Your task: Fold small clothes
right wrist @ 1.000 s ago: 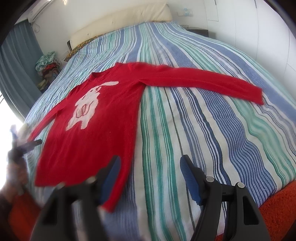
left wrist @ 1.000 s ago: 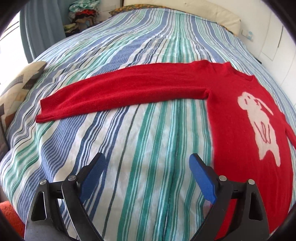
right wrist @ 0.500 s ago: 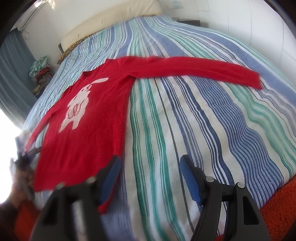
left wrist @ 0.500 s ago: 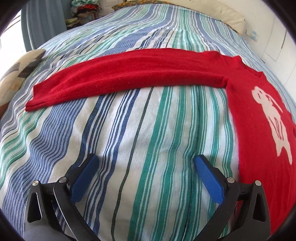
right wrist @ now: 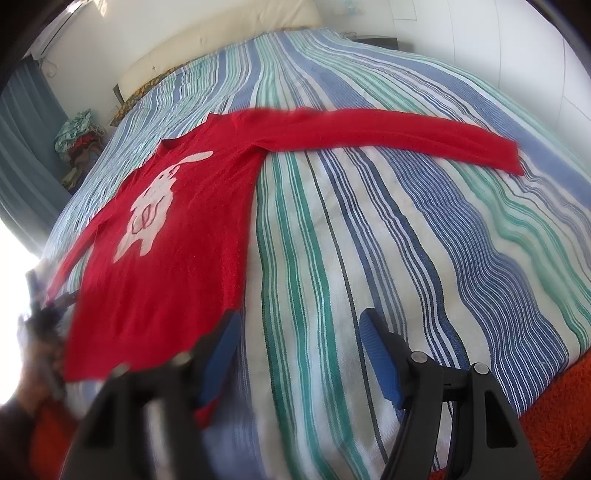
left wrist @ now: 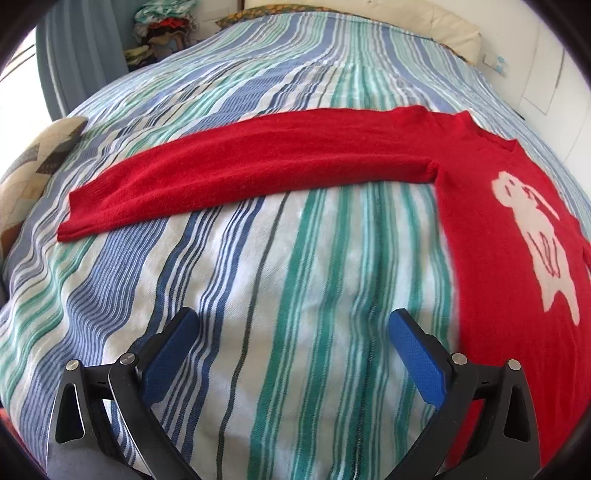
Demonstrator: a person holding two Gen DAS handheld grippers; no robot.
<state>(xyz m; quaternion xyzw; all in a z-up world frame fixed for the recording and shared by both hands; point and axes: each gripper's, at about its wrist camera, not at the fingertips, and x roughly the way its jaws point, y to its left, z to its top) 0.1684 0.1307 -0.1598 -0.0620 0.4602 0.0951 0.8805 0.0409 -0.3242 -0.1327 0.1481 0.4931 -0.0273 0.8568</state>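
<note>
A red sweater [left wrist: 491,258] with a white animal motif [left wrist: 535,240] lies flat on the striped bedspread [left wrist: 295,277]. One sleeve [left wrist: 258,170] stretches out to the left in the left wrist view. My left gripper [left wrist: 293,325] hovers open over bare bedspread, just left of the sweater's side edge. In the right wrist view the sweater body [right wrist: 166,258] is at the left and its other sleeve [right wrist: 388,136] runs right. My right gripper [right wrist: 299,325] is open, and its left finger [right wrist: 221,343] overlaps the hem corner. Neither gripper holds anything.
A patterned cushion [left wrist: 37,166] sits at the bed's left edge. A pile of clothes [left wrist: 162,26] and a blue curtain [left wrist: 74,55] stand beyond it. A cream headboard [right wrist: 221,44] is at the far end, an orange rug [right wrist: 554,424] by the near corner, and a blurred hand [right wrist: 37,350] at the left.
Both views sway a little and settle back. The sweater lies as before and both grippers keep the same wide opening.
</note>
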